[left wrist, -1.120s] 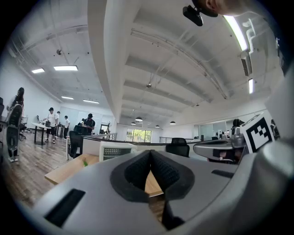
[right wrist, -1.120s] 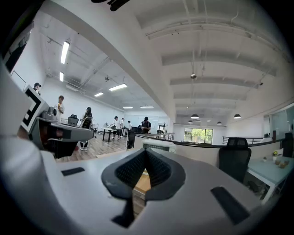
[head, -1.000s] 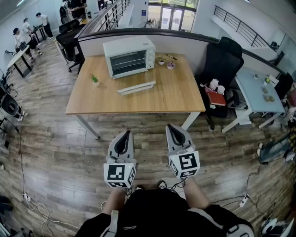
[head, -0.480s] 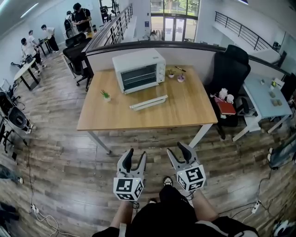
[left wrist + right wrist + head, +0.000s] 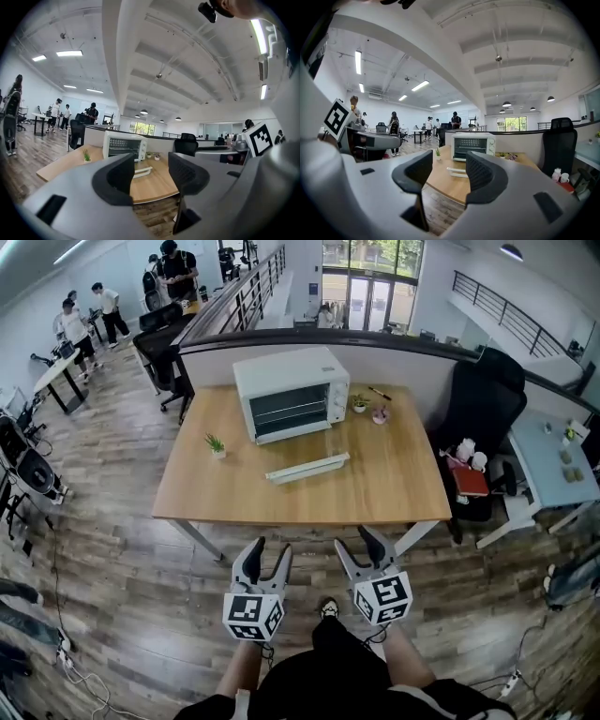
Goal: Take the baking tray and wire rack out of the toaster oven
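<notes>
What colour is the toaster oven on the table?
The toaster oven is white with a dark glass door, seen best in the head view.

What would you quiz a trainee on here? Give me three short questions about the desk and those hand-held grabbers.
1. True or false: the toaster oven has its door hanging open.
2. What is between the jaws of the left gripper? A) nothing B) a baking tray C) a wire rack
3. In the head view, which small thing stands on the table left of the toaster oven?
Key: 1. False, the door is shut. 2. A; the jaws have just been opening, with nothing between them. 3. The potted plant.
</notes>
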A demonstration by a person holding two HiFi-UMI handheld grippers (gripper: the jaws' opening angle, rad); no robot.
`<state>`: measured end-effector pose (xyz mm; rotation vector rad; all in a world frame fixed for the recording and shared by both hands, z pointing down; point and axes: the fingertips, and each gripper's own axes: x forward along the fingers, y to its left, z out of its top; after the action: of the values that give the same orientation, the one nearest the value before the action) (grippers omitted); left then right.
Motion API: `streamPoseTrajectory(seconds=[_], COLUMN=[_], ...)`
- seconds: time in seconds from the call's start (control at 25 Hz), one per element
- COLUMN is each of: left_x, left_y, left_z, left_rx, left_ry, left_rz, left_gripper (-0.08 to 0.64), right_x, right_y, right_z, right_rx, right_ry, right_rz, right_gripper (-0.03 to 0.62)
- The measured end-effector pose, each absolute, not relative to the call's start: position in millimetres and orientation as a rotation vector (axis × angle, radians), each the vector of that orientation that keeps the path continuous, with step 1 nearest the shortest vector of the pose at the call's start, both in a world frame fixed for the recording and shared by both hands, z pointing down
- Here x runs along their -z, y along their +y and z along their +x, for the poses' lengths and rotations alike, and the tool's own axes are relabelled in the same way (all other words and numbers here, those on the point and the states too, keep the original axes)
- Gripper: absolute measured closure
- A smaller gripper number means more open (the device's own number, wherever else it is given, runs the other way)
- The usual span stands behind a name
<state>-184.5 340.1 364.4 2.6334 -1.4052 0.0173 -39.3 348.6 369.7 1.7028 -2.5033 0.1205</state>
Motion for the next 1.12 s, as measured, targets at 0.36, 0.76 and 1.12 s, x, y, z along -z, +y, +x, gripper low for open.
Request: streamPoseTrajectory(seconds=[0.36, 0.76, 1.12], left_x=[-369, -398, -415], left_y=[241, 165, 101], left_z=[-139, -115, -120], left_rx=[-0.032, -0.071, -0.101], left_ry=[-1.429, -1.488, -1.509], left_rz=[2.577, 2.46, 2.4], left_gripper=[0.348, 0.348, 0.348], right_x=[-370, -402, -427], right_y=[249, 173, 104], right_z=[5, 44, 43], right_rx=[-0.157, -0.276, -0.372], right_ry=[-2.518, -2.531, -2.54], right_rz=[1.642, 1.547, 1.506], right_gripper=[0.357, 0.331, 0.326])
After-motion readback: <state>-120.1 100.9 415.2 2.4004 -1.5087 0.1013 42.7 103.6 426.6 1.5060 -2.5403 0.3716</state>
